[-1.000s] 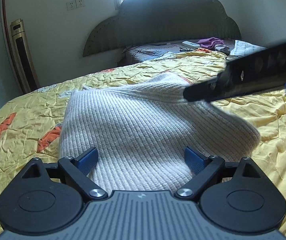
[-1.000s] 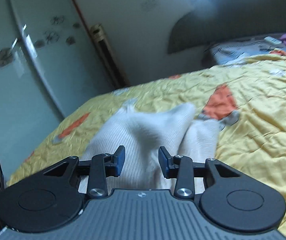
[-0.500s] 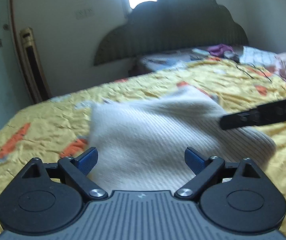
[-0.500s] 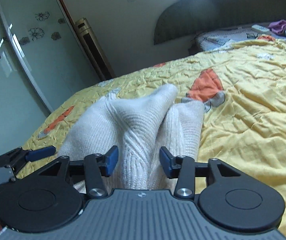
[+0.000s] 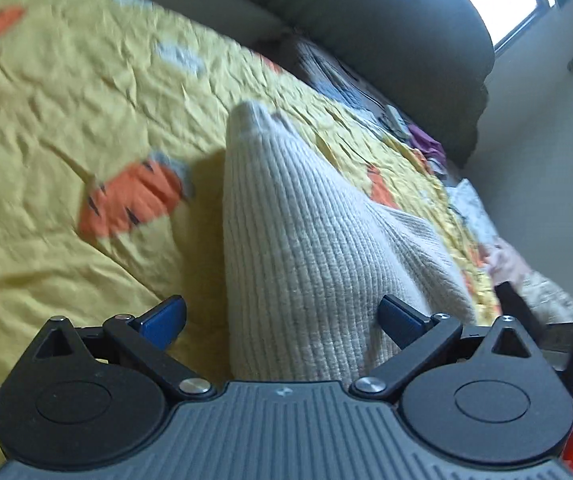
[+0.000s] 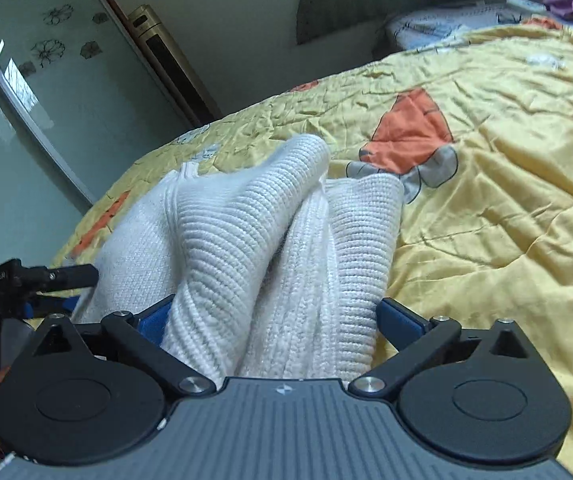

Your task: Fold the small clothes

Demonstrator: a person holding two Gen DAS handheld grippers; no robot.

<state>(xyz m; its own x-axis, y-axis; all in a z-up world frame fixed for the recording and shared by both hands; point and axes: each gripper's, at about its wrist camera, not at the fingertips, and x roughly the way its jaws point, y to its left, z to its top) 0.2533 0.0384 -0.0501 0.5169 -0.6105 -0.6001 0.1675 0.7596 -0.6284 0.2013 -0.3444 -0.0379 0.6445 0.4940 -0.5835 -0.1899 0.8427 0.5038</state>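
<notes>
A cream ribbed knit sweater lies bunched on the yellow quilt. My left gripper hangs tilted over one end of it. Its jaws are opening, with cloth between them; the left blue pad stands apart from the knit. In the right wrist view the sweater rises in two thick folds. My right gripper straddles those folds with its jaws opening wide, the pads beside the cloth and not pinching it. My left gripper shows at the left edge of that view.
The quilt has orange cartoon prints and spreads wide to the right. A dark headboard stands at the far end, with pillows and a purple cloth in front of it. A glass wardrobe door lines the left side.
The right jaws have spread from a narrow grip on the sweater's fold to wide. The left gripper has swung sideways and rolled, so its view of the bed now tilts.
</notes>
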